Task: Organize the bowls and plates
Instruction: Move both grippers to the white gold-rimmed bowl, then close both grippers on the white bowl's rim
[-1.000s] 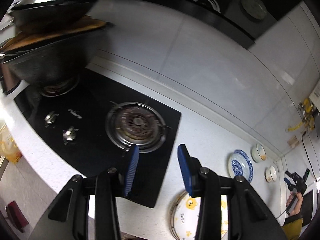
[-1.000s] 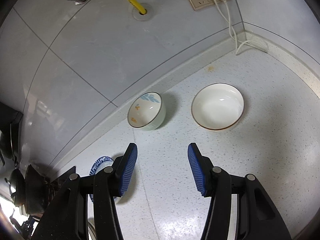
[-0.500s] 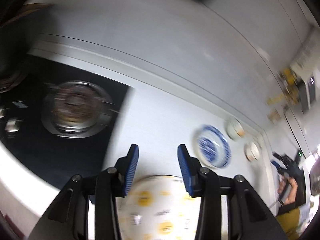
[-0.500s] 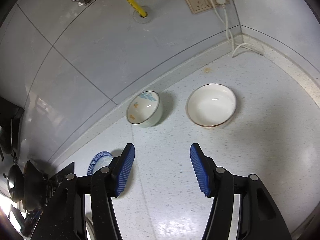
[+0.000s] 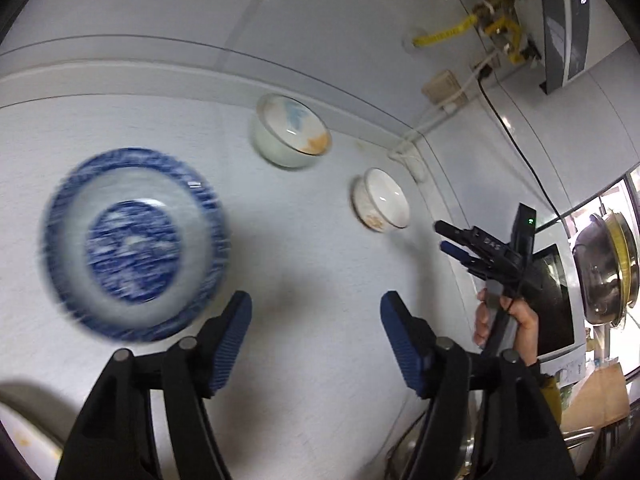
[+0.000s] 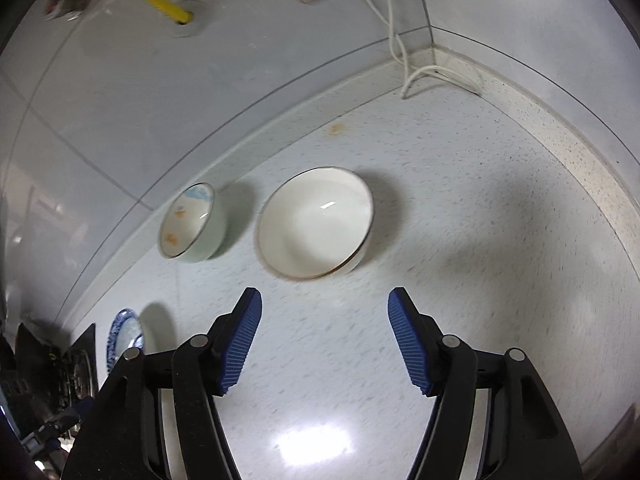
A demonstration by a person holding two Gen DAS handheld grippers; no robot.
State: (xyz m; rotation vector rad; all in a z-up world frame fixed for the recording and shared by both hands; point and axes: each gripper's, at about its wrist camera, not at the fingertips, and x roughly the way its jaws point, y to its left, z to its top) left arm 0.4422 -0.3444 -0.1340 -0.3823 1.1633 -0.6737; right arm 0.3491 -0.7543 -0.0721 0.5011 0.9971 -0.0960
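- Two bowls sit near the back wall, a little apart — a small painted bowl (image 6: pixel 192 222) with blue and orange marks inside, and a bigger white bowl (image 6: pixel 316 222) with a thin dark rim.
- The blue-patterned plate (image 5: pixel 136 244) lies flat on the speckled counter (image 6: pixel 460 200), off to the side of the bowls. It looks blurry from the left camera.
- The right gripper (image 6: pixel 324 340) tips down toward the white bowl. Its jaws have just been opening and now stand spread, with nothing between them. I think the wide gap is there so one finger can slip over the bowl's rim.
- The left gripper (image 5: pixel 316 344) hangs over bare counter, just beside the blue plate. Its jaws have just been opening too, and they pinch nothing.
- A hand (image 5: pixel 508 322) shows far off in the left camera — it holds the right gripper by its handle.
- No dish is stacked yet, so the sorting looks like it has only begun.
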